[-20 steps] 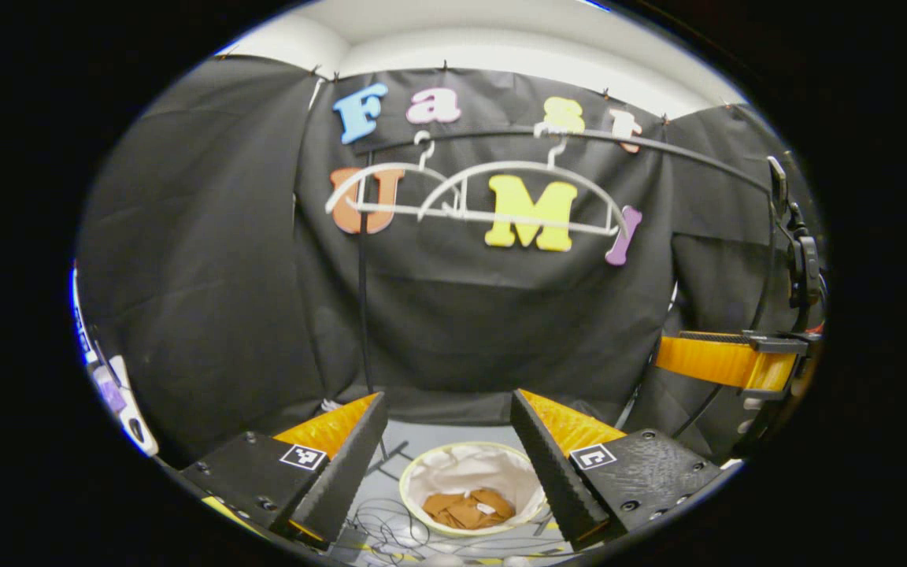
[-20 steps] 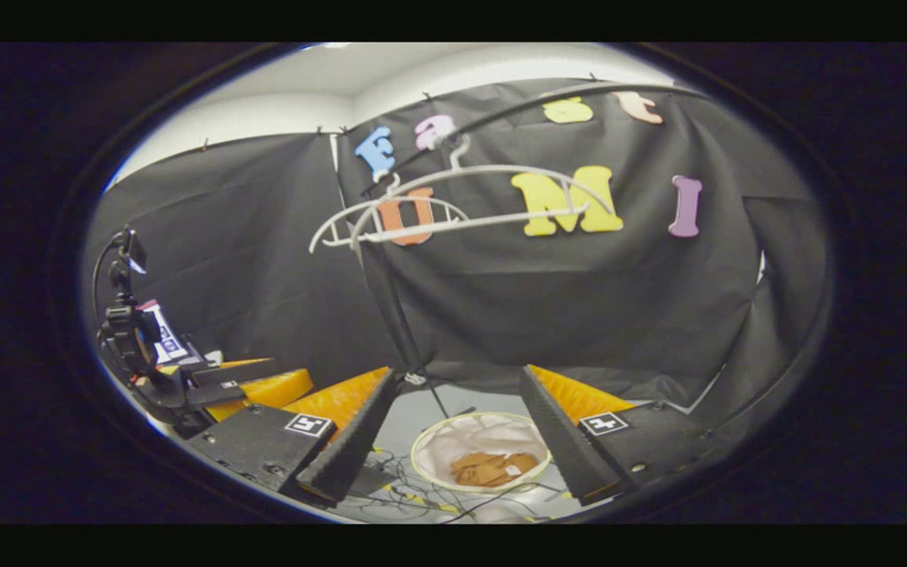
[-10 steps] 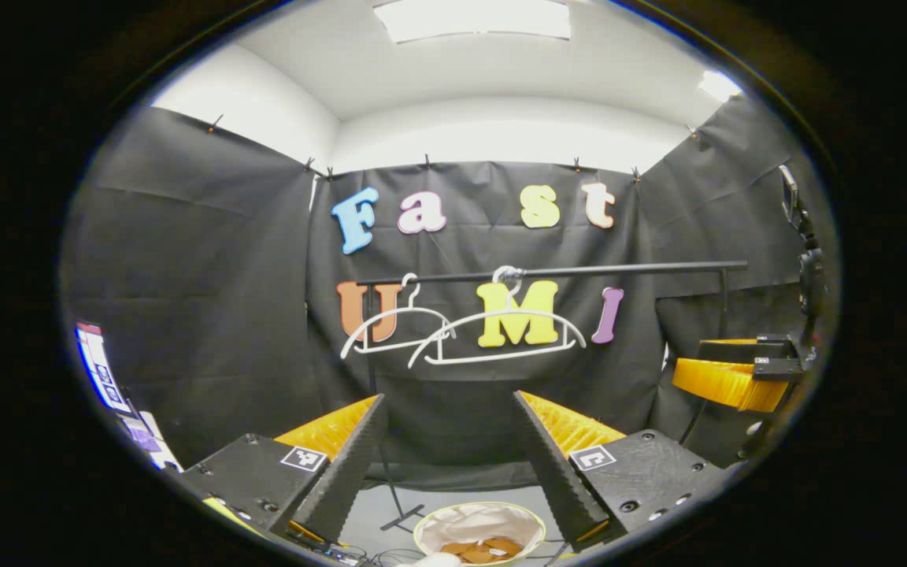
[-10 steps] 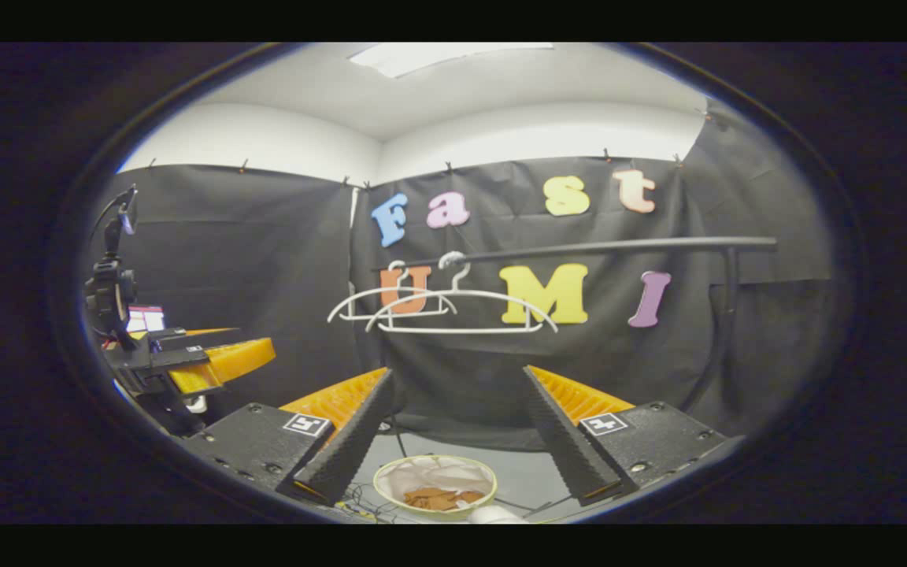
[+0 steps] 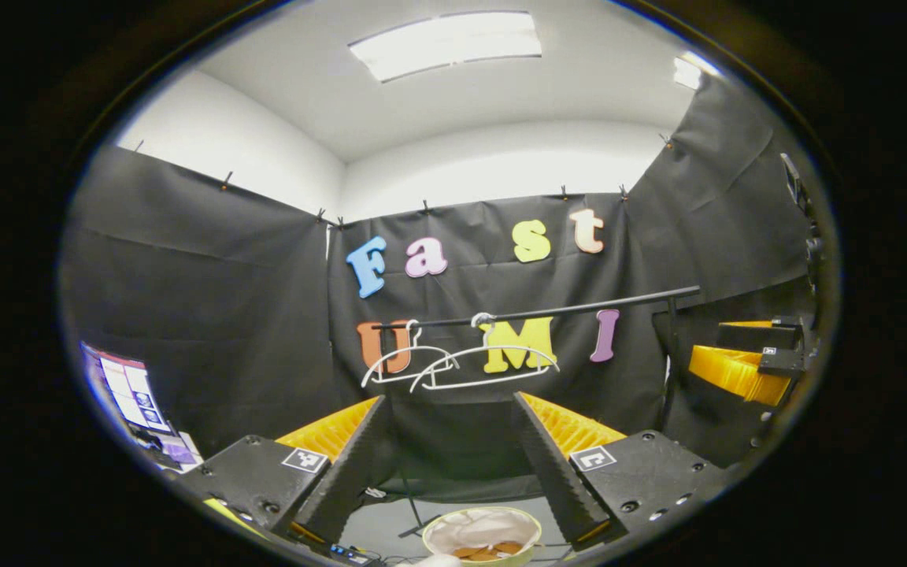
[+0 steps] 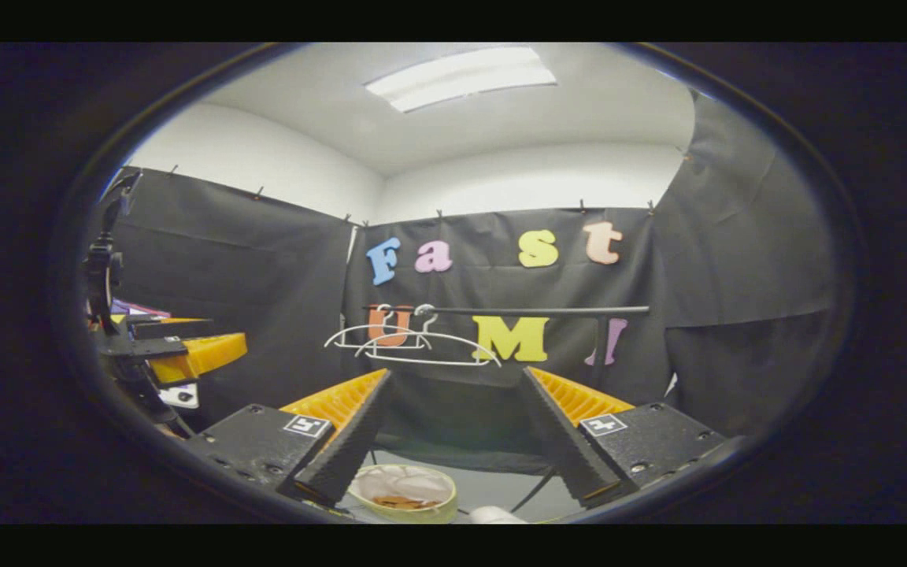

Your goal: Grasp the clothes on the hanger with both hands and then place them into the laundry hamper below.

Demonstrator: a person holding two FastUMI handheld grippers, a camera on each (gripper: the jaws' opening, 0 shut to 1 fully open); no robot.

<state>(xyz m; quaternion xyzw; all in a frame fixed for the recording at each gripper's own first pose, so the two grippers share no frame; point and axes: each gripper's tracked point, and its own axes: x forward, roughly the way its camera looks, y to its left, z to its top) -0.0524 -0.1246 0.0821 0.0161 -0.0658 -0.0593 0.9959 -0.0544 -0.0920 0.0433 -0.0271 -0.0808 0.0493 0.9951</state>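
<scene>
Brown clothes (image 5: pixel 489 550) lie inside the round, white-lined laundry hamper (image 5: pixel 447 535) on the floor, low in the left gripper view. The hamper (image 6: pixel 431 505) and the clothes (image 6: pixel 400 500) also appear low in the right gripper view. Two bare white hangers (image 5: pixel 485 368) hang from a black rail (image 5: pixel 579 306); the same hangers (image 6: pixel 414 348) and rail (image 6: pixel 532 311) are far ahead in the right gripper view. My left gripper (image 5: pixel 446 465) is open and holds nothing. My right gripper (image 6: pixel 453 441) is open and holds nothing. Both are well back from the rail and above the hamper.
The right gripper (image 5: pixel 745 366) shows at the right edge of the left gripper view, and the left gripper (image 6: pixel 178 354) at the left edge of the right gripper view. Cables (image 5: pixel 359 555) lie on the floor near the hamper. A rack upright (image 5: pixel 670 354) supports the rail.
Both grippers have pulled back and tilted upward, open throughout. The rail and hangers have shrunk and dropped in both views, the hamper has slid to the bottom edge, and the ceiling has come into sight.
</scene>
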